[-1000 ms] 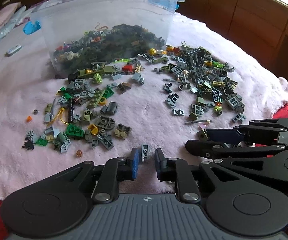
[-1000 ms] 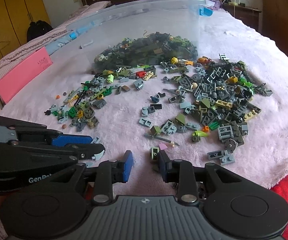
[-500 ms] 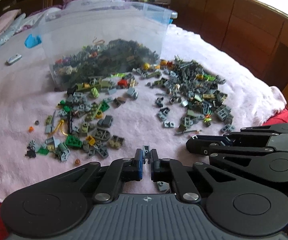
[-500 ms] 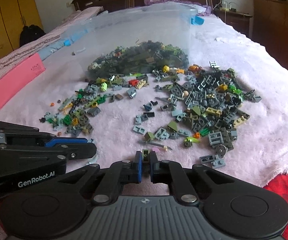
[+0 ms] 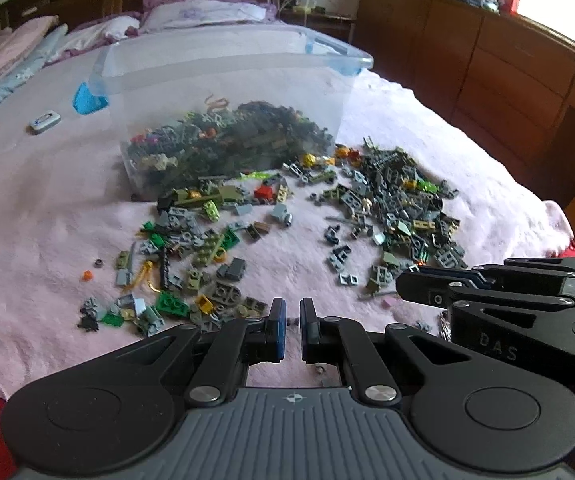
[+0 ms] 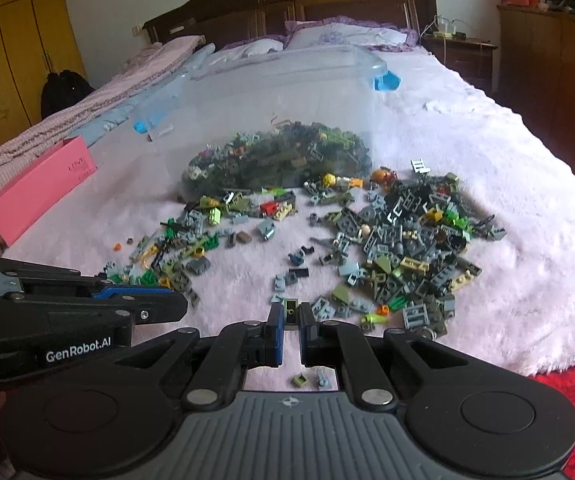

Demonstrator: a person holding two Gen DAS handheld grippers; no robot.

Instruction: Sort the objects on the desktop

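Loose toy bricks lie on a pink blanket in two heaps: a green and grey heap [image 5: 183, 272] on the left and a mostly grey heap [image 5: 399, 208] on the right. A clear plastic bin [image 5: 227, 92] half full of bricks stands behind them. My left gripper [image 5: 292, 322] is nearly shut on a small grey brick [image 5: 292, 321], lifted above the blanket. My right gripper [image 6: 290, 316] is shut on a small dark olive brick [image 6: 290, 310], also lifted. Each gripper shows in the other's view, low at the side.
A pink box [image 6: 35, 196] lies at the left edge of the bed. A small white device [image 5: 44, 122] lies left of the bin. Two tiny bricks [image 6: 299, 379] lie under my right gripper. A wooden dresser [image 5: 507, 72] stands on the right, pillows behind.
Both grippers closed on small bricks that lay between their fingers and have lifted and pulled back from the blanket.
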